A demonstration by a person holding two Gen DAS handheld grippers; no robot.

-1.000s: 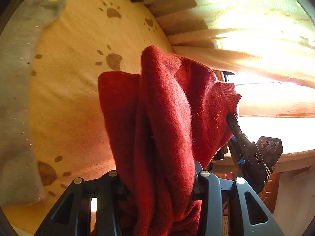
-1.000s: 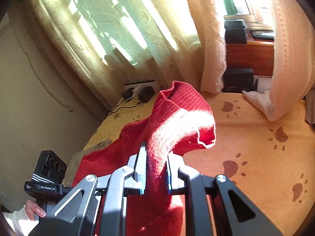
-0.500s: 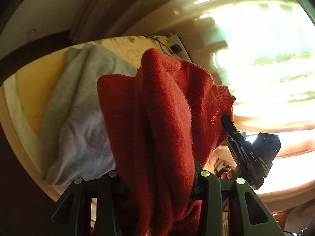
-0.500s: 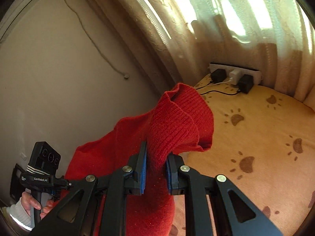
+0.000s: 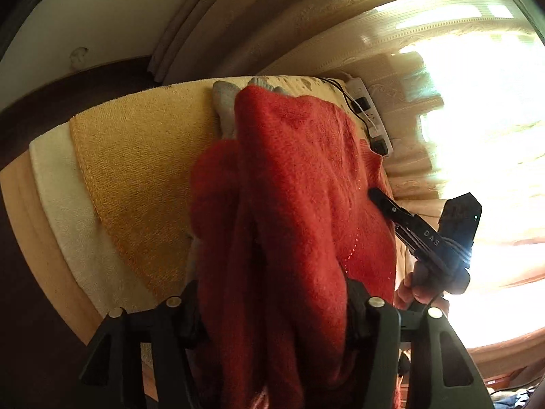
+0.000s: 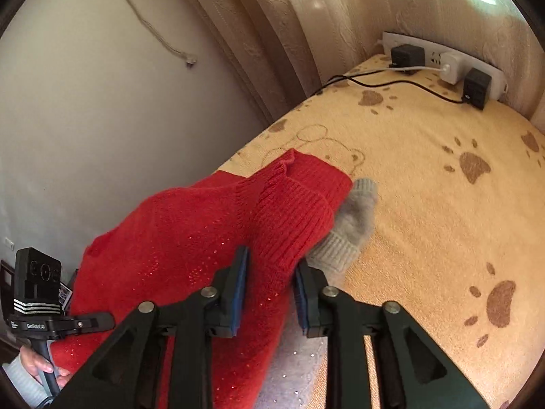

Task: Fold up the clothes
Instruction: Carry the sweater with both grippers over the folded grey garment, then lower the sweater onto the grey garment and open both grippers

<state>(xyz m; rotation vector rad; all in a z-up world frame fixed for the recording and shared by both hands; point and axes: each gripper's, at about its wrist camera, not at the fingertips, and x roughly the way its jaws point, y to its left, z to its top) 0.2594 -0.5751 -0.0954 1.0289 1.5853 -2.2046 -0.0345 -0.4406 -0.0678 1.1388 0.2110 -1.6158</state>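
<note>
- One red knitted sweater [image 6: 211,238] lies bunched along the near-left side of a bed, its ribbed hem [image 6: 296,211] turned up toward the right wrist camera; in the left wrist view the same sweater [image 5: 299,204] fills the middle and hides most of what is behind it.
- The right gripper [image 6: 270,289] has its jaws opening: the sweater's ribbed edge sits between the blue pads [image 6: 240,286], and a gap shows beside the right-hand pad, so they no longer pinch it.
- The left gripper [image 5: 272,310] also has its jaws opening, with thick folds of sweater between them; whether the pads are clear of the cloth I cannot tell, since the fabric covers them.
- One grey knitted garment [image 6: 344,231] lies under the sweater, its cuffed sleeve poking out to the right.
- The bed is covered by a yellow blanket with brown paw prints [image 6: 442,204].
- One white power strip [image 6: 442,61] lies at the far edge, with two black adapters and one white plug in it.
- Cream curtains [image 6: 306,17] hang behind.
</note>
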